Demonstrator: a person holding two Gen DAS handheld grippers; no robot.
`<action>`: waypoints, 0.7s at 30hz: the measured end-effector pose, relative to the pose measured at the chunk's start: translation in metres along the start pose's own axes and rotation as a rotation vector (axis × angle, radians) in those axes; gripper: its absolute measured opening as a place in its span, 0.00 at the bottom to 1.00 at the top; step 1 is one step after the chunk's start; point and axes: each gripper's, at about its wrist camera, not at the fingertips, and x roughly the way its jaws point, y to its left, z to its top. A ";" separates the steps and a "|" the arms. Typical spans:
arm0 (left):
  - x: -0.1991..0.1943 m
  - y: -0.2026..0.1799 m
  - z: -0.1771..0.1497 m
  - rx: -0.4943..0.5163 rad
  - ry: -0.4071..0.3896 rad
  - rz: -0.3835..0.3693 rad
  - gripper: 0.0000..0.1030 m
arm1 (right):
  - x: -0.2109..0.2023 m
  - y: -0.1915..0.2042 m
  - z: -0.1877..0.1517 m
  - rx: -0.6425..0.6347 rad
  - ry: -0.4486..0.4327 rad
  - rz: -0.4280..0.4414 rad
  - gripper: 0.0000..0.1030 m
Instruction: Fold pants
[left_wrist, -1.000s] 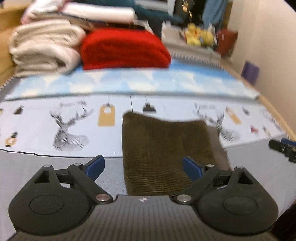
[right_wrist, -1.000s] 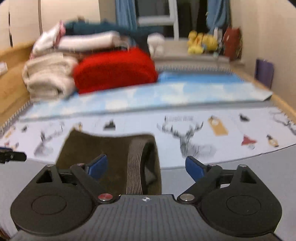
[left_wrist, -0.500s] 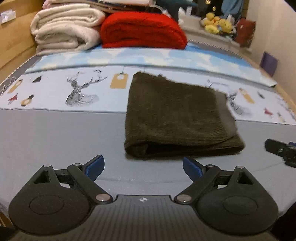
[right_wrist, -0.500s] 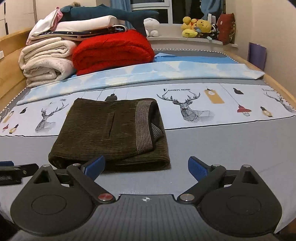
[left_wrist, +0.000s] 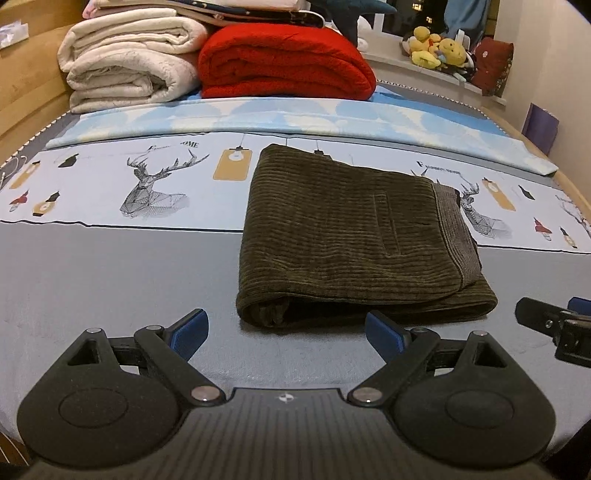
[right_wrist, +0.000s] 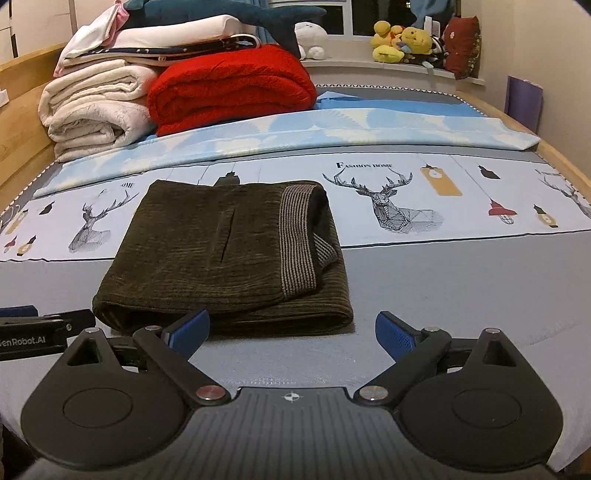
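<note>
Dark olive corduroy pants (left_wrist: 354, 236) lie folded into a flat rectangle on the bed, striped waistband lining on the right side; they also show in the right wrist view (right_wrist: 225, 251). My left gripper (left_wrist: 286, 330) is open and empty, just in front of the fold's near edge. My right gripper (right_wrist: 293, 332) is open and empty, in front of the fold's near right corner. The right gripper shows at the right edge of the left wrist view (left_wrist: 554, 325); the left gripper shows at the left edge of the right wrist view (right_wrist: 37, 332).
The bed has a grey sheet (left_wrist: 110, 280) and a deer-print cover (right_wrist: 406, 199). A red blanket (left_wrist: 284, 62) and cream blankets (left_wrist: 129, 70) are stacked at the back. Plush toys (right_wrist: 402, 40) sit on a sill. A wall runs along the right, a wooden bed frame (right_wrist: 22, 122) on the left.
Both grippers have pulled back toward me from the folded pants, which now lie wholly beyond the fingers. Both have stayed open.
</note>
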 end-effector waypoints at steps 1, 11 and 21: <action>0.001 -0.001 0.000 0.003 -0.001 -0.001 0.92 | 0.001 0.001 0.000 -0.004 0.001 0.002 0.94; 0.004 -0.004 -0.001 0.018 0.006 -0.009 0.92 | 0.004 0.001 0.001 -0.011 0.004 0.003 0.94; 0.004 -0.004 -0.001 0.018 0.004 -0.012 0.92 | 0.005 0.005 -0.001 -0.027 0.008 0.008 0.94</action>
